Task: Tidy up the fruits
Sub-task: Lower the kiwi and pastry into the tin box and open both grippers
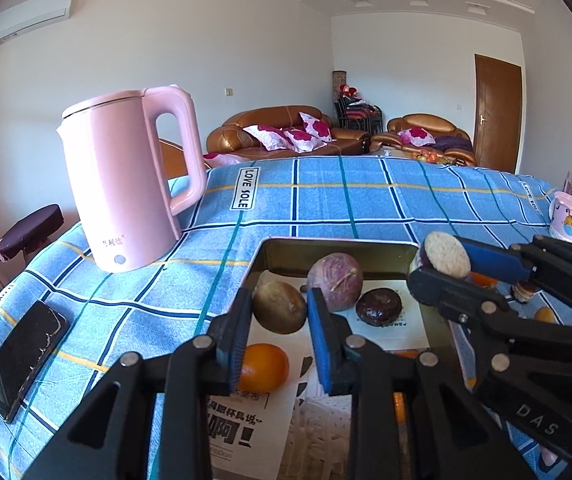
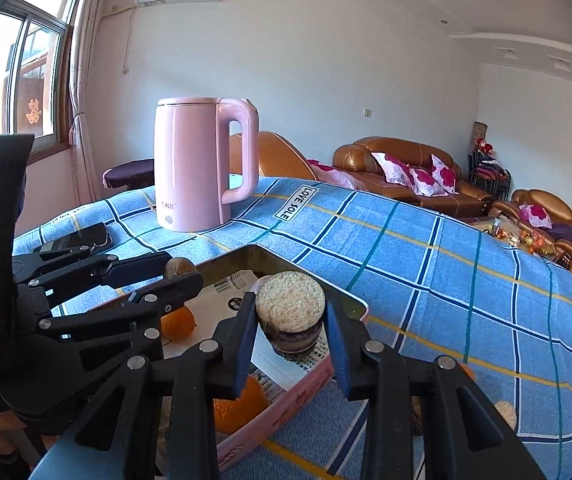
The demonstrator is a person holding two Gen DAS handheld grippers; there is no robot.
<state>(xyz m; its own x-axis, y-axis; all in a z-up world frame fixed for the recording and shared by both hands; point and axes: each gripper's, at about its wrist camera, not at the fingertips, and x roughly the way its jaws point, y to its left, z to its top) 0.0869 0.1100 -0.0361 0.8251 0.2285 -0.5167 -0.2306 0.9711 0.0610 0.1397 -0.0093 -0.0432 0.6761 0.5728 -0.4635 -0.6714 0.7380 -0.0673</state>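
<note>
My left gripper [image 1: 278, 300] is shut on a brown kiwi [image 1: 280, 312] over the left part of a paper-lined tin tray [image 1: 341, 242]. In the tray lie a purple passion fruit [image 1: 335, 280], a dark wrinkled round fruit [image 1: 378, 307] and an orange [image 1: 264, 368]. My right gripper [image 2: 289, 312] is shut on a round dark cake with a pale grainy top [image 2: 289, 306], held above the tray's far right corner [image 2: 351, 300]. The right wrist view also shows the left gripper [image 2: 182, 270] with the kiwi [image 2: 178, 266], and oranges [image 2: 180, 322] below it.
A pink kettle [image 1: 126, 184] stands on the blue checked tablecloth [image 1: 325, 200] left of the tray, and a black phone [image 1: 22, 360] lies near the left edge. At the far right is a pink mug [image 1: 567, 216]. Small fruits [image 1: 545, 314] lie right of the tray.
</note>
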